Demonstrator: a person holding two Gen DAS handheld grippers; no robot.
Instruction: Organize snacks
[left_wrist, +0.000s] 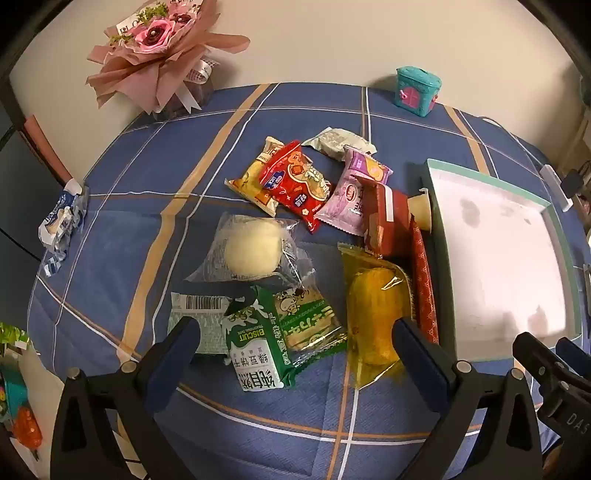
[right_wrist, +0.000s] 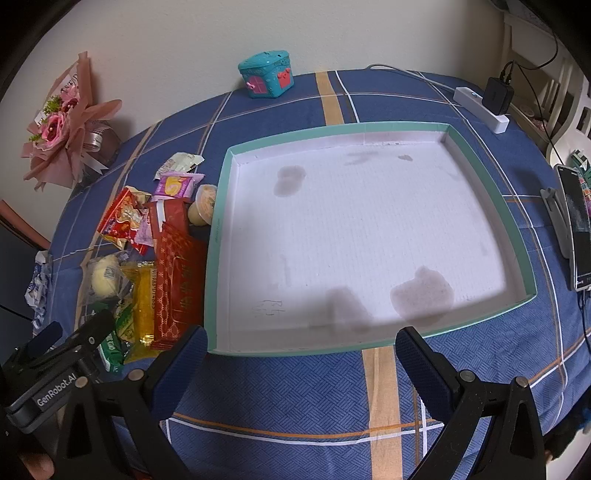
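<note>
— Blue plaid tablecloth (left_wrist: 122, 229) everywhere; where are the snacks (left_wrist: 295, 192)?
— Piled just left of the teal-rimmed box (right_wrist: 491, 206). My left gripper (left_wrist: 295, 332) hangs wide open over them; my right gripper (right_wrist: 301, 345), also open, alone shows the box's stained floor, phone (right_wrist: 578, 229) and charger (right_wrist: 498, 94).

Tray (right_wrist: 517, 236) floor bare; snack pile (left_wrist: 317, 236) crowds its left wall.

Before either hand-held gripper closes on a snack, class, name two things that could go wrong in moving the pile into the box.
1. The green biscuit packets overlap, so the open left hand-held gripper may lift two.
2. The jelly cup sits against the box's wall; pulling neighbours could tip it.
</note>
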